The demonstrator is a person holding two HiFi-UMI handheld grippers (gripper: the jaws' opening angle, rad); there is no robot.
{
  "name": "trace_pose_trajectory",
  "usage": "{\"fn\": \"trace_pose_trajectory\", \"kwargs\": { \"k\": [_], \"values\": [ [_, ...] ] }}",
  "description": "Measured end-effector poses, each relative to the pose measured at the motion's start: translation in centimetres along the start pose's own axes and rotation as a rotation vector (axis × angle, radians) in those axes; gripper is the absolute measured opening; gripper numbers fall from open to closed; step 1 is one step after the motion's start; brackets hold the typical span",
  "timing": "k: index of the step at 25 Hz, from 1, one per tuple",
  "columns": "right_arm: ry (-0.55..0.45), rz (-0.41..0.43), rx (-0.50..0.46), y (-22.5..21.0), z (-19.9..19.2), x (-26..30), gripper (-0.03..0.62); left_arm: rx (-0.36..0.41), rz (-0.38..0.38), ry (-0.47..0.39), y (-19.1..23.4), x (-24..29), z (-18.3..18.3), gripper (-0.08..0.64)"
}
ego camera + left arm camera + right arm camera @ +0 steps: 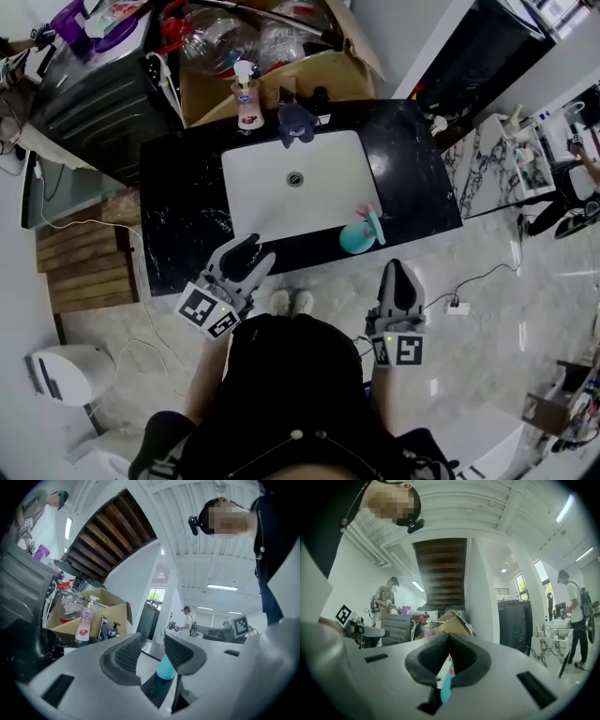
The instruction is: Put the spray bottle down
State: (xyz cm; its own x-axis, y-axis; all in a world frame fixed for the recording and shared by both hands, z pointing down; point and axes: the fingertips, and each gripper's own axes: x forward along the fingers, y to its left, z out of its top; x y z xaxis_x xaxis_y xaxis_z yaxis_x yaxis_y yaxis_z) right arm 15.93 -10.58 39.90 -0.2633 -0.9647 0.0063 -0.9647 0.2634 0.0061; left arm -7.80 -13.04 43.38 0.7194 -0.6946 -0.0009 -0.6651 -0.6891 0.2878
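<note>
From the head view, one teal spray bottle (360,234) stood on the black worktop (187,206), at the front right corner of the single white sink (281,192). Its pink-and-white spray head lay toward the upper right of its body. Two grippers hung off the worktop's front edge, well apart from the bottle. The left gripper (251,257) had its jaws partly apart with nothing in them. The right gripper (400,277) had its jaws together and empty. One pump soap bottle (247,101) stood at the back of the worktop, beside a dark blue item (295,122) on the sink's rear rim. One open cardboard box (314,75) sat behind them.

In the left gripper view the two ribbed pads stood apart with a clear gap between them. Beyond that gap the teal bottle rose upright on the worktop, its long axis vertical, touched by neither pad. The pump bottle and the box lay to the left, and one person in a cap (187,618) stood far behind.

In the right gripper view the jaws met at their tips, gripping nothing. A sliver of teal showed below them. Two people stood in the background, one at the left (387,601) and one at the right (574,616).
</note>
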Motion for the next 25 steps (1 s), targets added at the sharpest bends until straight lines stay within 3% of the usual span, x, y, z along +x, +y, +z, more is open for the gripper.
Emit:
{"fn": "trace_pose_trajectory", "kwargs": {
  "k": [2,4,14,25],
  "values": [
    [0.015,-0.011,0.004,-0.6,0.0,0.0,0.003,0.034,0.015,-0.014,-0.1,-0.1,0.7,0.113],
    [0.03,-0.012,-0.018,-0.9,0.0,-0.1,0.003,0.06,0.026,-0.022,-0.3,0.0,1.2,0.092],
    [0.014,0.054,-0.033,0.3,1.2,0.3,0.003,0.088,0.029,-0.004,-0.9,0.0,1.3,0.089],
    [0.007,0.05,0.01,0.1,1.2,0.4,0.003,0.082,0.055,0.002,-0.5,-0.2,0.9,0.089]
  ]
}}
